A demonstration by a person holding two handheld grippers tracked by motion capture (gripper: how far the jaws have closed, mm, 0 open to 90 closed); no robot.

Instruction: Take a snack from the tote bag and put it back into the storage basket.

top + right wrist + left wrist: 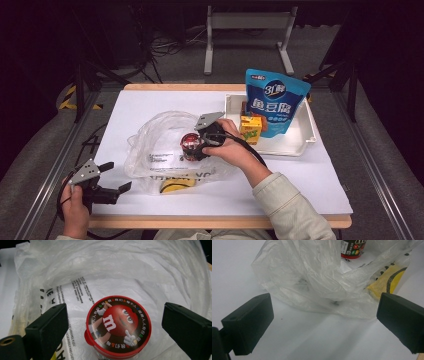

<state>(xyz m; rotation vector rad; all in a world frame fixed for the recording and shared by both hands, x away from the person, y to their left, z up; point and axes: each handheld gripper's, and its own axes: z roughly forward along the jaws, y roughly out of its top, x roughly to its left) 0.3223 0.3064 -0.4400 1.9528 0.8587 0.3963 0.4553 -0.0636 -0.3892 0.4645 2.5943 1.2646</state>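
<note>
Right gripper [113, 327] jaws spread clear either side of candy tub [118, 326] in plastic bag [165, 145], left gripper [324, 322] released near edge: back out straight, avoid snagging film.

The high view looked forward and down from above the person's side, taking in the whole table [150, 102]. The left tool's camera sat low and close at seven o'clock, facing the plastic bag [312, 277]. The right tool's camera looked steeply down, very near, onto the candy tub [118, 326]. All three views shared the bag and tub.
</note>
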